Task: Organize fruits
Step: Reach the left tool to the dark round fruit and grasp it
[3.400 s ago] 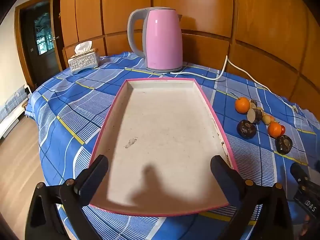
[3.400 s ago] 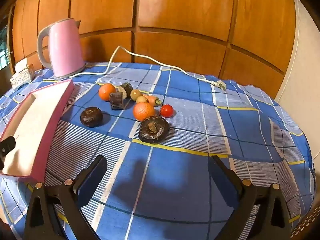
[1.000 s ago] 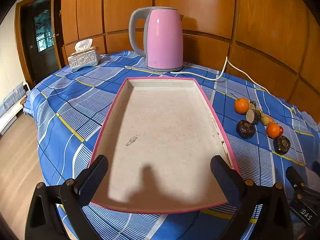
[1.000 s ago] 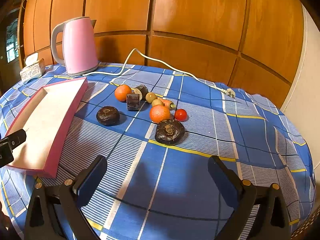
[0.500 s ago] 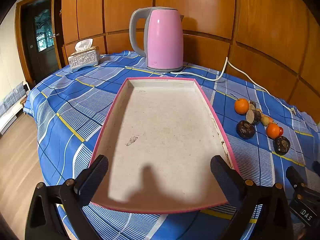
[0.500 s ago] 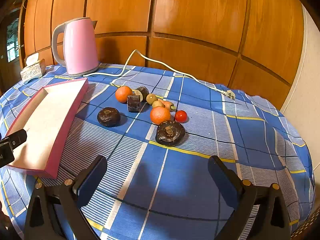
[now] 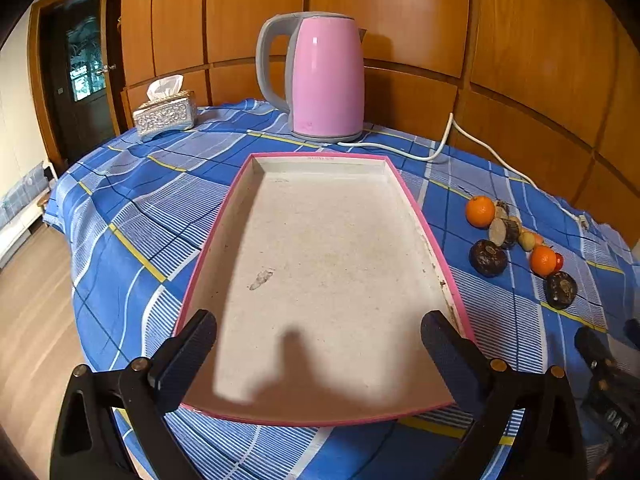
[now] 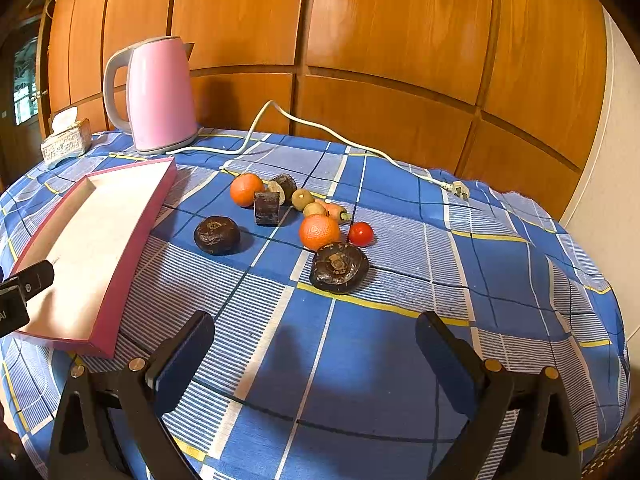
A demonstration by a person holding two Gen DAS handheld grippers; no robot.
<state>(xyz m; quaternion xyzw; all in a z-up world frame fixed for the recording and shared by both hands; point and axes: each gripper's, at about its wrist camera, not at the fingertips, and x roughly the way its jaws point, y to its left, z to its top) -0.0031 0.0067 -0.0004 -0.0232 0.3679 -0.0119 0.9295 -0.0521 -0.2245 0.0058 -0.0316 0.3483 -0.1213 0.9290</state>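
Observation:
A pink-rimmed shallow tray (image 7: pixel 408 196) (image 8: pixel 132 232) lies on the blue checked tablecloth, nothing in it. My left gripper (image 7: pixel 318 338) hovers open over its near end. To the tray's right sits a cluster of fruit: two oranges (image 8: pixel 319 232) (image 8: pixel 246 189), a red tomato (image 8: pixel 361 234), two dark round fruits (image 8: pixel 339 267) (image 8: pixel 216 235), a dark cut block (image 8: pixel 267 207), small brown-green fruits (image 8: pixel 302 199). My right gripper (image 8: pixel 314 342) is open, short of the cluster, nothing between its fingers. The same cluster shows at the right of the left wrist view, led by an orange (image 7: pixel 479 211).
A pink electric kettle (image 7: pixel 326 80) (image 8: pixel 156 96) stands behind the tray, its white cord (image 8: pixel 352 142) trailing to a plug (image 8: pixel 460 191) at the right. A silver tissue box (image 7: pixel 165 114) sits at the back left. Wood panelling backs the round table.
The right wrist view has drawn slightly closer to the fruit since the earliest frames. The left gripper has barely moved over the tray. Both stay open.

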